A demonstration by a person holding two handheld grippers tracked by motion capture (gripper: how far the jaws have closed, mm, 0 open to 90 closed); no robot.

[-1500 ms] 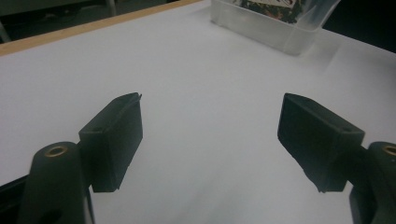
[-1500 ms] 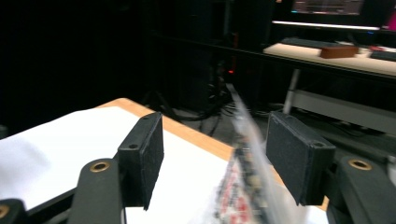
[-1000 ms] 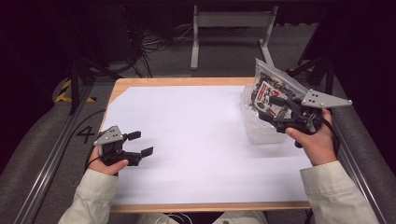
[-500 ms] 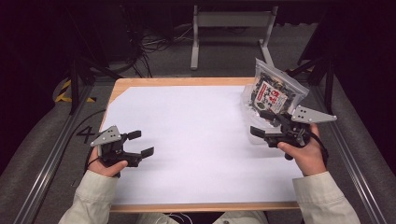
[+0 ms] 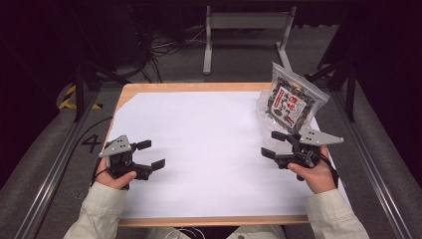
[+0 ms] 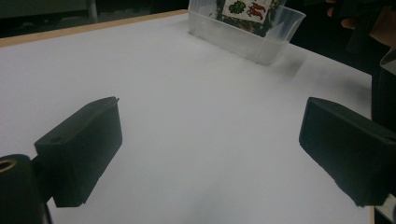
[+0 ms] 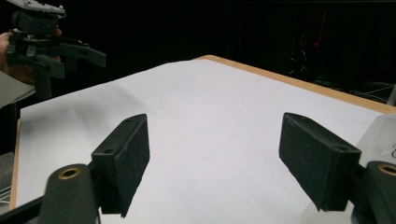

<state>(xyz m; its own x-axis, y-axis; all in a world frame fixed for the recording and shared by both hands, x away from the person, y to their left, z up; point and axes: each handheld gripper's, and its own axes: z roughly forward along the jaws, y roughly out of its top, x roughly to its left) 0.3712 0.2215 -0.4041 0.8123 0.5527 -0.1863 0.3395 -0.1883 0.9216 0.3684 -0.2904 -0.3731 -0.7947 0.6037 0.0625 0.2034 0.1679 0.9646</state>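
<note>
High view, with both gripper views. We see the clear plastic snack bag with a dark, red-and-white printed label (image 5: 291, 102) standing upright in a shallow transparent plastic tub (image 6: 247, 33) at about 2 o'clock on the wooden desk (image 5: 199, 86), which is covered by a white sheet (image 5: 209, 144). The bag leans slightly toward the far right corner; whether it rests fully inside the tub or partly on its rim we cannot tell from above.

The right tongs (image 5: 275, 144), at 4 o'clock, are held wide with nothing between the jaws, just short of the tub on its near side and pointing toward 9 o'clock. The left tongs (image 5: 151, 154), at 8 o'clock, are likewise wide and empty, hovering low over the sheet, well apart from the bag.

We judge the placing of the bag into the tub to be done, with both tongs free of it. If the work goes on, the next move calls for either hand to approach the bag from above along its upper edge, closing gently, since thin film crumples and the light tub could slide or tip under a sideways push.
</note>
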